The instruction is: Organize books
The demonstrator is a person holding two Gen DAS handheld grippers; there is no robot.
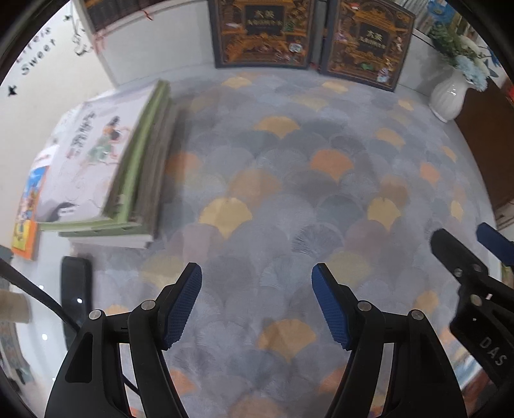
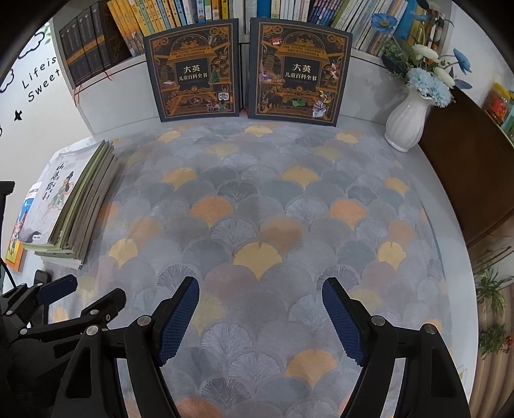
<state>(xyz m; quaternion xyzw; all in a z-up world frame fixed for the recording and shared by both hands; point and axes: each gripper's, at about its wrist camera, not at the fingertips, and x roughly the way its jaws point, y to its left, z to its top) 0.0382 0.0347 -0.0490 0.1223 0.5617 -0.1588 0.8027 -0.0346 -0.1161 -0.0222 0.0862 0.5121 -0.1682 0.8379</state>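
Observation:
A stack of thin books (image 1: 109, 167) (image 2: 77, 205) with green spines lies flat at the left of the patterned tablecloth (image 2: 257, 209), a white illustrated cover on top. Two dark encyclopedia volumes (image 2: 192, 70) (image 2: 302, 70) (image 1: 263, 32) (image 1: 366, 41) stand upright, cover forward, against the shelf at the back. My left gripper (image 1: 257, 302) hangs open over bare cloth, right of the stack, nothing between its blue pads. My right gripper (image 2: 260, 321) is open too, over the middle of the cloth. Each gripper shows at the edge of the other's view (image 1: 465, 257) (image 2: 80, 295).
A white vase (image 2: 406, 122) (image 1: 448, 96) of blue and white flowers stands at the back right. A shelf of upright books (image 2: 225, 13) runs behind. An orange book (image 1: 24, 225) lies left of the stack, a black phone-like object (image 1: 75, 289) near it. Dark wooden furniture (image 2: 465, 167) borders the right.

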